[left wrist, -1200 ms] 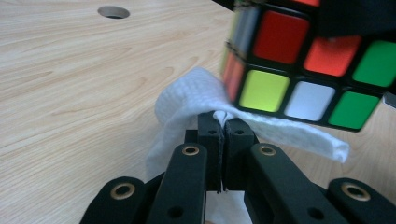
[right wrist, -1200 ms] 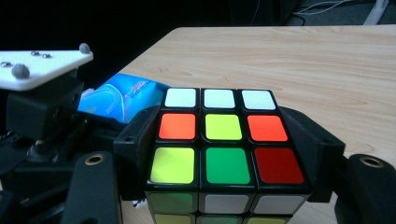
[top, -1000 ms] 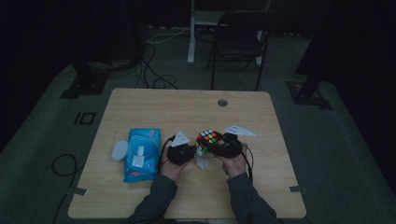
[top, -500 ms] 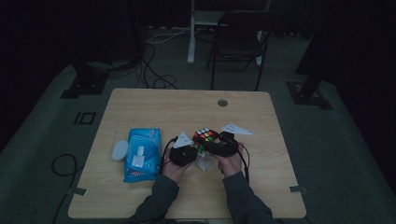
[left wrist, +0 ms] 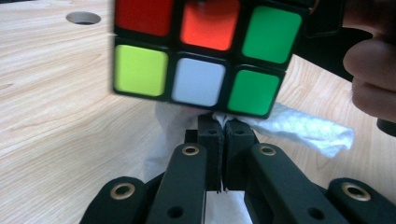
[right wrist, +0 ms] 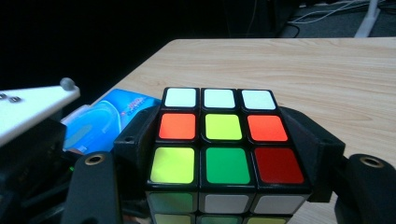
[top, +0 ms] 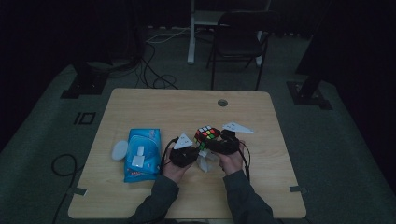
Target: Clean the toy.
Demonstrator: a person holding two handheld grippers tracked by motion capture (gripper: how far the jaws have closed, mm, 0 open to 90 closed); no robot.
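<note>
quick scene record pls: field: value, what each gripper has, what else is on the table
left gripper: shut on white wipe, just under the cube
right gripper: shut on puzzle cube, jaws on two opposite sides
cube: held above the table, scrambled
wipes pack: blue, flat, left of the hands
round white lid: beside the pack's left edge
table hole: far edge

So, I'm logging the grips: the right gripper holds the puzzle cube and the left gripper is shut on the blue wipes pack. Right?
Not quite. The left gripper is shut on a white wipe, as the left gripper view shows. The right gripper does hold the puzzle cube.
</note>
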